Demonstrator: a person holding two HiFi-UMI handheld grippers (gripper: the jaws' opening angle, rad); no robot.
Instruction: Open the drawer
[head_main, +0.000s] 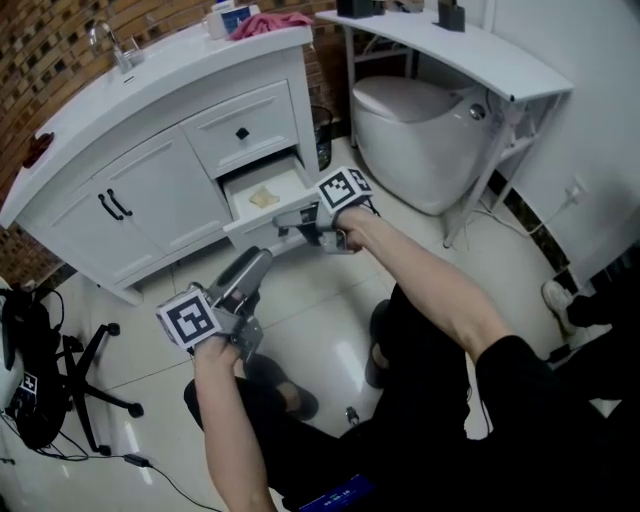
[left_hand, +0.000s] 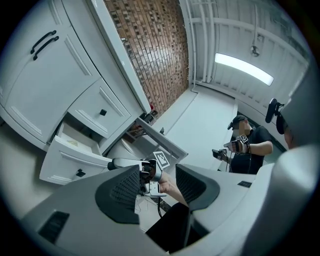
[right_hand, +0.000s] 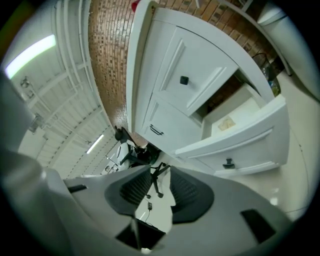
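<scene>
L gripper (left_hand: 157, 187): jaws apart, nothing betw. them. Beyond them, R gripper (left_hand: 114, 163) just beside front of lower drawer (left_hand: 67, 159), which stands pulled out. Contact unclear, tip small in view. Upper drawer (left_hand: 100, 114) shut. Person (left_hand: 250, 150) in bkgd.

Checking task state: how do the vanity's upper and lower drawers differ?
The upper drawer sits shut; the lower drawer is pulled out. The lower drawer's inside shows, with a yellowish scrap in it; the upper drawer's inside is hidden. Both are white with one black knob.
</scene>
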